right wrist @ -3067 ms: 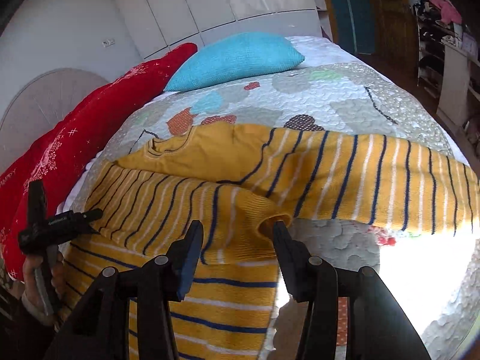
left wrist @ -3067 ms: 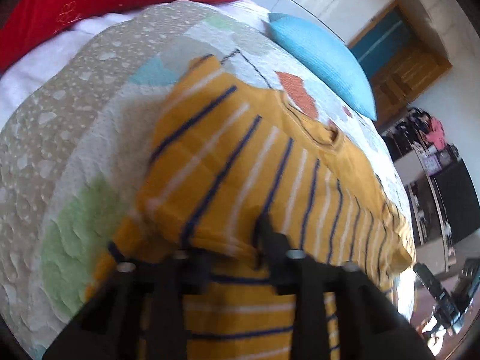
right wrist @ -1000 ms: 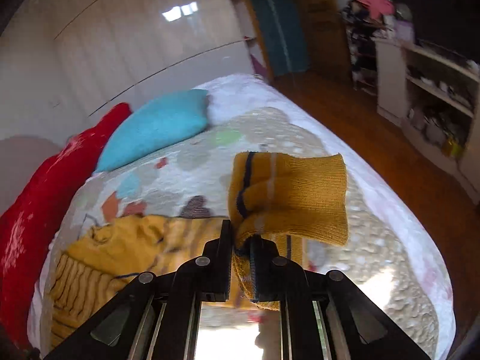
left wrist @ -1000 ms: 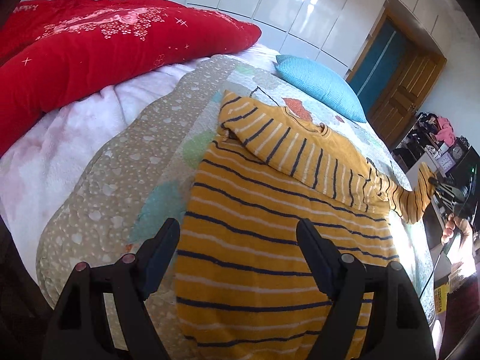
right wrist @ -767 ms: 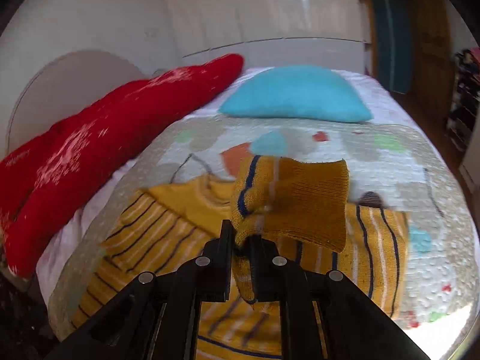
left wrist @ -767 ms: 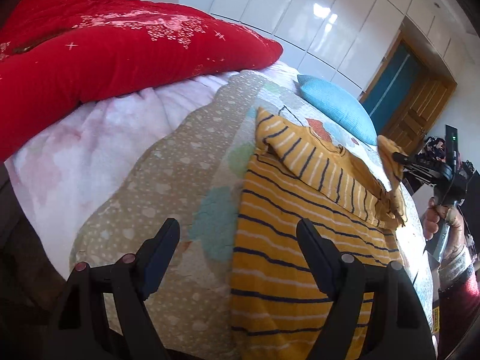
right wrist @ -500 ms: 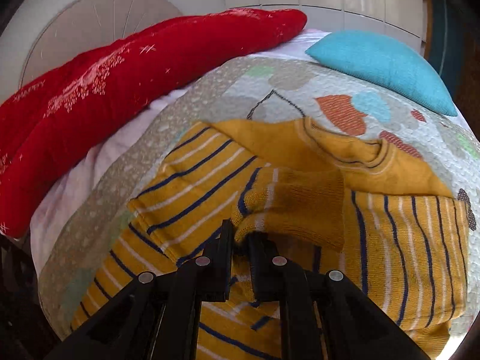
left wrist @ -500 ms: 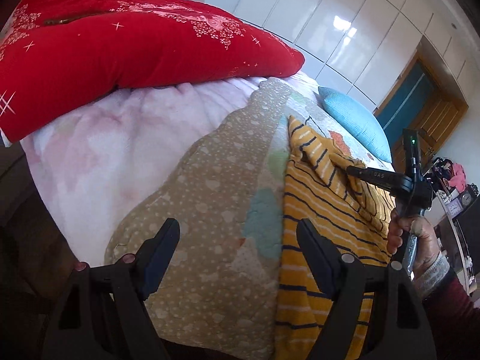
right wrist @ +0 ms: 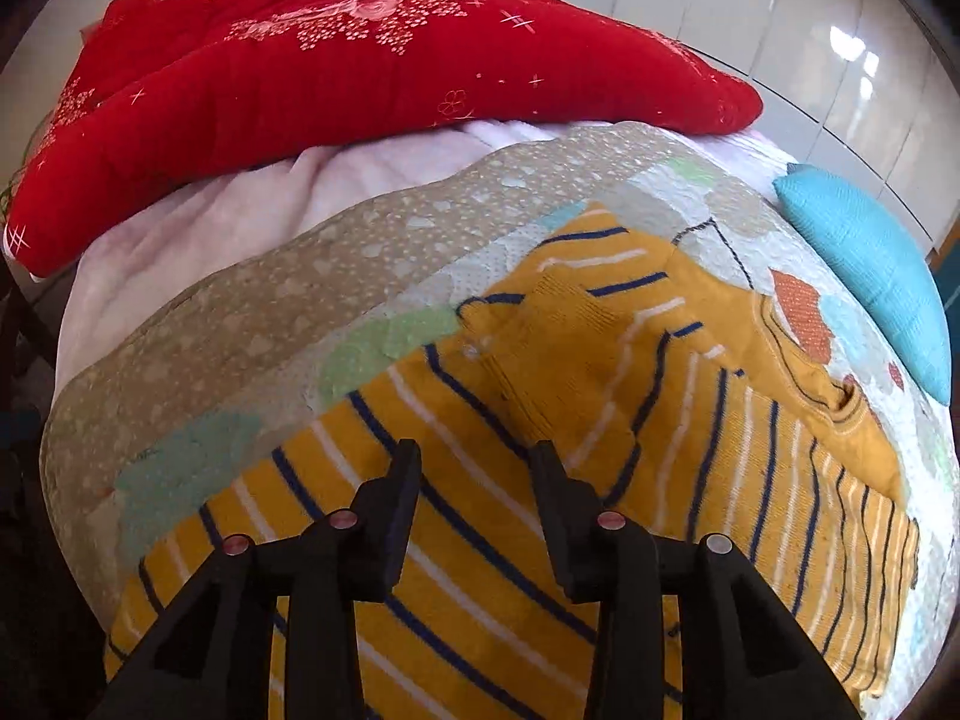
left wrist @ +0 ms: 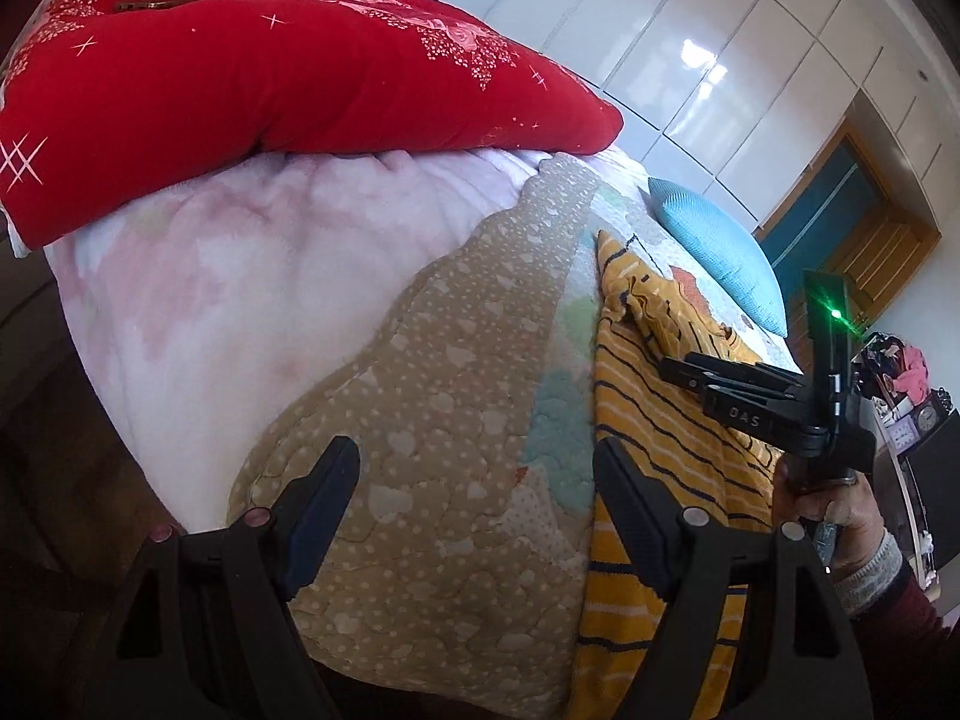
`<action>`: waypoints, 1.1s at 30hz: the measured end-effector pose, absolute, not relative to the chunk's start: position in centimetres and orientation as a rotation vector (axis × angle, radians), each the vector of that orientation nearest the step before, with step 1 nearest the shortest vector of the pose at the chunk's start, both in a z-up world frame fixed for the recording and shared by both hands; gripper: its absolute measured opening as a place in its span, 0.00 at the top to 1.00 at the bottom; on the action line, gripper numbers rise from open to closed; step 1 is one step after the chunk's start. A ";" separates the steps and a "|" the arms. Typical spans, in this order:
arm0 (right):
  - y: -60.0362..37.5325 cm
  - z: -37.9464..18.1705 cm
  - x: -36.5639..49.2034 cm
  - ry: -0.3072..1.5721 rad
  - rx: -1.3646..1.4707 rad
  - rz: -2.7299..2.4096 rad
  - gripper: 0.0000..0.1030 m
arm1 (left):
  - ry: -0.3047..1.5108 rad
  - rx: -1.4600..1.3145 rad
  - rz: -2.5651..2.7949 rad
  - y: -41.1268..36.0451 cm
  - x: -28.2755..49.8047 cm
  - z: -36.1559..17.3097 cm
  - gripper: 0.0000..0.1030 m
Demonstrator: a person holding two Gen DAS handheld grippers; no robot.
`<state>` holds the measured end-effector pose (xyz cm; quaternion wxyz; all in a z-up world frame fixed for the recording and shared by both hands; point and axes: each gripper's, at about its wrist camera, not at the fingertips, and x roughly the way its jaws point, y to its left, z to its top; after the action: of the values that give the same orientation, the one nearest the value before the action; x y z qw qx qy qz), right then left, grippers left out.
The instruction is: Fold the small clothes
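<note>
A yellow sweater [right wrist: 600, 420] with navy and white stripes lies flat on the quilted bedspread [right wrist: 270, 312], both sleeves folded across its chest. My right gripper [right wrist: 474, 456] is open and empty just above the sweater's middle, the sleeve cuff [right wrist: 534, 324] lying loose ahead of it. In the left wrist view the sweater [left wrist: 648, 420] lies to the right, and the right gripper [left wrist: 678, 369] hovers over it in a hand. My left gripper [left wrist: 474, 462] is open and empty above the bedspread [left wrist: 456, 360], left of the sweater's edge.
A big red quilt [right wrist: 360, 60] lies along the far side on a pale pink blanket [left wrist: 240, 252]. A blue pillow [right wrist: 870, 264] sits at the right. White wardrobe doors [left wrist: 720, 48] and a wooden door [left wrist: 858, 222] stand behind. The bed edge falls away below my left gripper.
My right gripper carried the sleeve cuff across the sweater, lowered it and opened, leaving the cuff on the chest. My left gripper stayed open and drew back left, off the sweater.
</note>
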<state>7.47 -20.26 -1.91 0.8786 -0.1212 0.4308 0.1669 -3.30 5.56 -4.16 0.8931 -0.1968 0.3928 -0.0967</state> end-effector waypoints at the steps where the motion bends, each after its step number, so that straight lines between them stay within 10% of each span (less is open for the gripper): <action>1: -21.4 -1.7 7.0 0.893 -0.232 0.323 0.59 | 0.814 -0.404 -0.200 5.6 -3.3 -4.2 0.23; 18: -46.6 -3.3 -10.9 0.881 0.325 -0.225 0.44 | 0.851 -0.168 -0.300 -3.1 -2.2 -3.3 0.23; 33: -48.9 -6.3 -15.2 0.779 0.557 -0.171 0.36 | 0.900 0.216 -0.224 -5.7 -4.7 -6.3 0.37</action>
<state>-15.24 -48.91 -6.27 0.8840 0.2677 0.3743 -0.0823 -4.71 -5.66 -6.31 0.8887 0.1041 0.4333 -0.1080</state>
